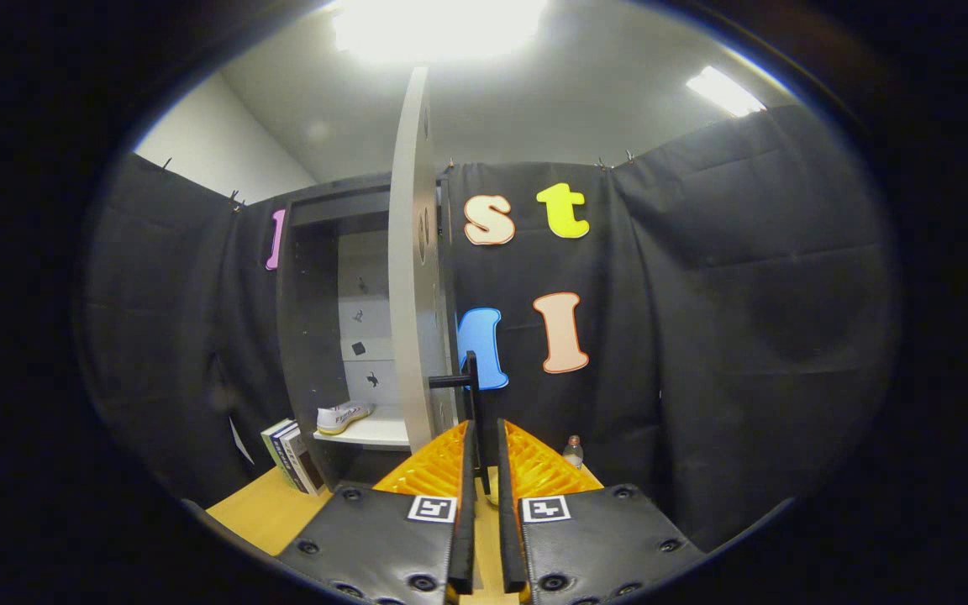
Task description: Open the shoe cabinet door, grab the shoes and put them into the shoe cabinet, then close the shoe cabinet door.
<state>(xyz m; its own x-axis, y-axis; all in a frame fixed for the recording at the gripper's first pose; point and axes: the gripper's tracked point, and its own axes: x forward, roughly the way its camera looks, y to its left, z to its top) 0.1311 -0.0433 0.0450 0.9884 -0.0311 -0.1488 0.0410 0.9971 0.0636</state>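
The dark shoe cabinet (309, 319) stands on the wooden table, its pale door (411, 277) swung wide open and seen edge-on straight ahead of me. A white shoe (343, 416) with a yellowish sole lies on the white shelf (376, 435) inside. The door's black bar handle (472, 380) sticks out from the door and runs down between my orange fingers. My gripper (484, 424) is shut on the handle, both black pads pressed close on it.
Two or three books (291, 458) lean against the cabinet's left side on the wooden table (261, 508). A small clear bottle (573, 451) stands beyond my right finger, near the black cloth wall. The cabinet's back panel is white with small dark marks.
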